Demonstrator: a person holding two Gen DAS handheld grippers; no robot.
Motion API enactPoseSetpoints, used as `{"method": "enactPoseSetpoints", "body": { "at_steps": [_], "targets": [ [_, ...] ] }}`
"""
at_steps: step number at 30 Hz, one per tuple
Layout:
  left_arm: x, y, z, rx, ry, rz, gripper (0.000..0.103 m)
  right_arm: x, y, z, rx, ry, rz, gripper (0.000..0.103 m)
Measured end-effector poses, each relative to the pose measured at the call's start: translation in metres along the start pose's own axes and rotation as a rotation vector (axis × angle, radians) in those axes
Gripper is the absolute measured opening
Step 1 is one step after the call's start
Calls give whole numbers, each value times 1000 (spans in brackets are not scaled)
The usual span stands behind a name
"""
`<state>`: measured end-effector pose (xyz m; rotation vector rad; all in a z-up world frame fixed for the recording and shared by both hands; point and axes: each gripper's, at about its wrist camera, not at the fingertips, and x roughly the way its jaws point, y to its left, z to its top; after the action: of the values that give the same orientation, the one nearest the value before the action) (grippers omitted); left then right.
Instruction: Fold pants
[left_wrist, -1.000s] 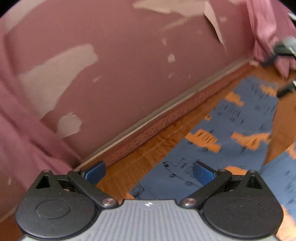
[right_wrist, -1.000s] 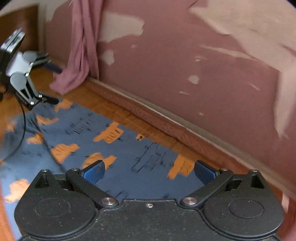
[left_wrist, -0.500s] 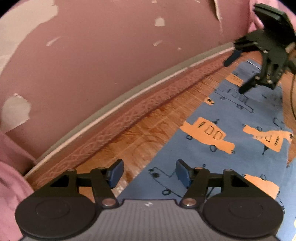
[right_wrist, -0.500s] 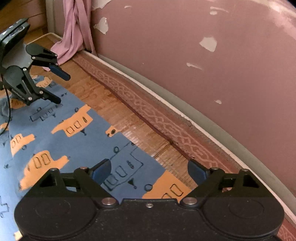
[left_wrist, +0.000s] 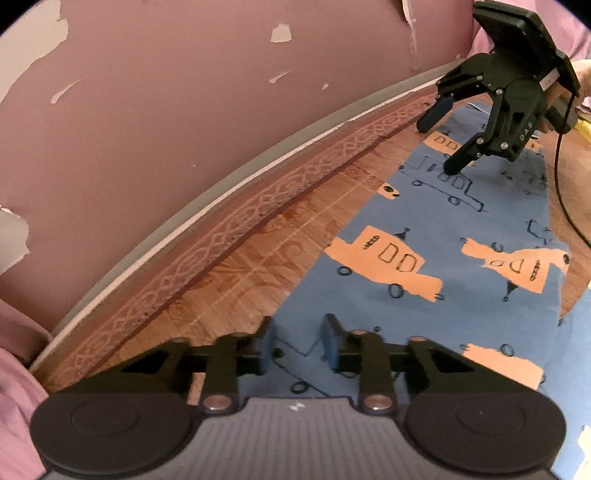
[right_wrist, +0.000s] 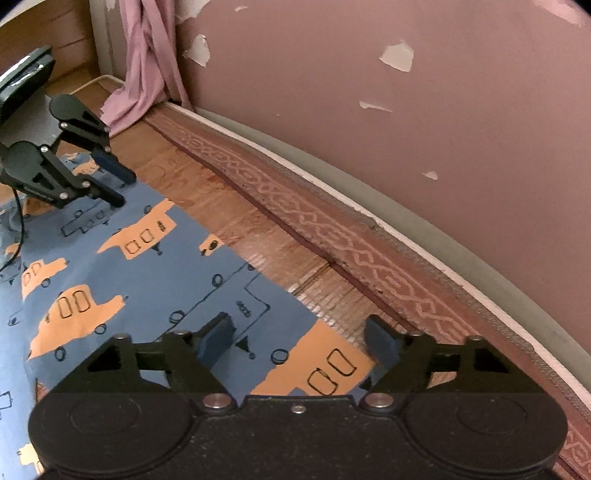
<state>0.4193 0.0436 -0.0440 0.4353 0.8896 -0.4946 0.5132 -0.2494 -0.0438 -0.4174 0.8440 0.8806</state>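
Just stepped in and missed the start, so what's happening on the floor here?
A person is working two handheld grippers over blue pants printed with orange vehicles, spread flat on the wooden floor along the pink wall. The left gripper is low over one end of the fabric's wall-side edge, jaws narrowed but not shut. The right gripper is open over the other end. Neither has gripped the cloth, and no fold is made yet.
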Motion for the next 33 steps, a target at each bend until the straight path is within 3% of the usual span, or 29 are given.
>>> {"method": "enactPoseSetpoints", "body": {
  "at_steps": [4, 7, 11, 13, 14, 17, 19, 21, 23, 26, 31, 33],
  "targets": [
    [0, -13, -1, 25, -6, 26, 2, -6, 10, -3, -9, -9, 11, 50],
    [-1, -24, -1, 24, -11, 80, 0, -8, 19, -4, -12, -12, 8, 34],
    [-6, -26, -3, -11, -80, 181, 1, -11, 29, -7, -33, -25, -10, 23],
    [-8, -22, -1, -3, -96, 184, 12, -11, 32, -7, -35, -28, -21, 16],
    [-7, -18, 1, 0, -88, 175, 28, -12, 33, -7, -40, -31, -31, 15],
    [-3, -12, 1, 17, -70, 192, 57, -12, 38, -9, -69, -41, -66, 10],
    [0, -8, -2, 12, -54, 167, 56, -14, 40, -12, -75, -61, -92, 6],
    [1, -3, -3, -7, -50, 135, 49, -16, 40, -14, -72, -84, -123, 5],
    [1, 1, -4, -36, -39, 69, 19, -18, 39, -16, -56, -107, -143, 5],
    [1, -10, -3, 6, -33, 60, 2, -20, 40, -17, -57, -120, -151, 4],
    [0, -18, -4, -7, -48, 108, 0, -19, 44, -22, -69, -125, -174, 3],
    [-2, -21, -5, -5, -71, 162, 0, -21, 48, -24, -75, -143, -198, 3]
  ]
}}
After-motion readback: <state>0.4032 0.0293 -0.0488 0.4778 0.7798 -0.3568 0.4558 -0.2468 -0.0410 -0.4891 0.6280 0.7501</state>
